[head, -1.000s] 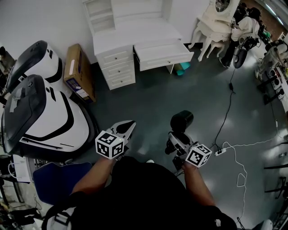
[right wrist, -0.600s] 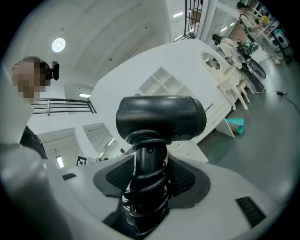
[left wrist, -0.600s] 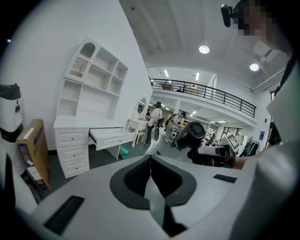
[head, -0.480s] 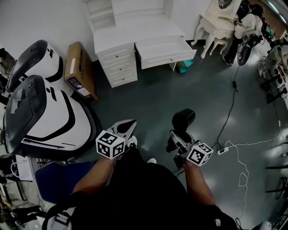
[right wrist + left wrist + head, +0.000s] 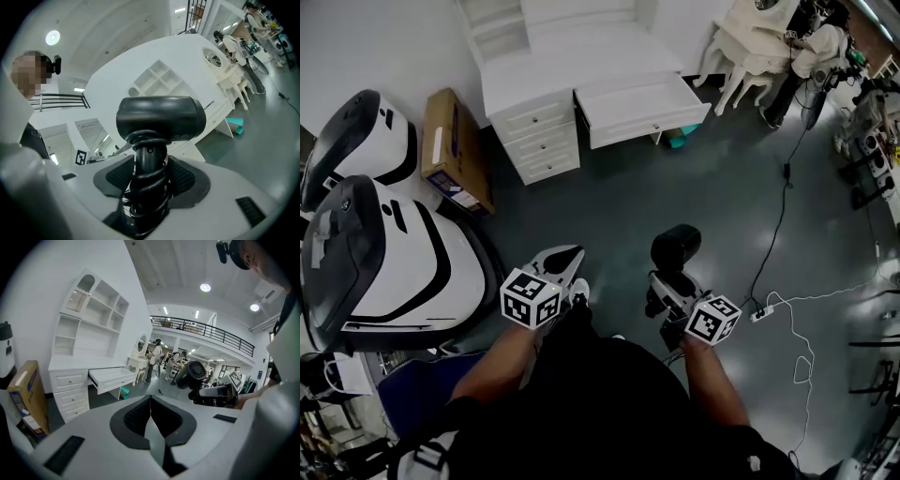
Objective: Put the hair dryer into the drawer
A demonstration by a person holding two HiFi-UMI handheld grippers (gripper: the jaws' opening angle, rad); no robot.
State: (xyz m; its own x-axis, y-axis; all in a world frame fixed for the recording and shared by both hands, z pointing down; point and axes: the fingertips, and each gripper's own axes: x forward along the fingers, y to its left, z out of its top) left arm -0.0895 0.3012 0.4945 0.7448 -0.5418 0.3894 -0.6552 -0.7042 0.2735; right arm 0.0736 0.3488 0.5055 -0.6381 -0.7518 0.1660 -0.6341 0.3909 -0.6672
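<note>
the right gripper [image 5: 150, 174] pinches the handle of a black hair dryer [image 5: 161, 117], its two padded jaws pressed against the handle's sides, where the dryer's own black cord [image 5: 146, 190] is wound in loops. the dryer's barrel stands above the jaws and lies crosswise to them. in the head view the dryer is held in the air in front of the person, over the grey floor [image 5: 694, 187] and well apart from the white dressing desk [image 5: 546, 79] at the top of the view. the desk's wide drawer [image 5: 649, 124] stands pulled out, beside a column of three small shut drawers. the left gripper [image 5: 150, 401] is empty, with its jaws pressed together at the tips, and is held level with the right one, near it on the person's left. a cardboard box [image 5: 450, 150] leans by the desk's left side, and a white power strip [image 5: 759, 315] with its cable lies on the floor to the right.
</note>
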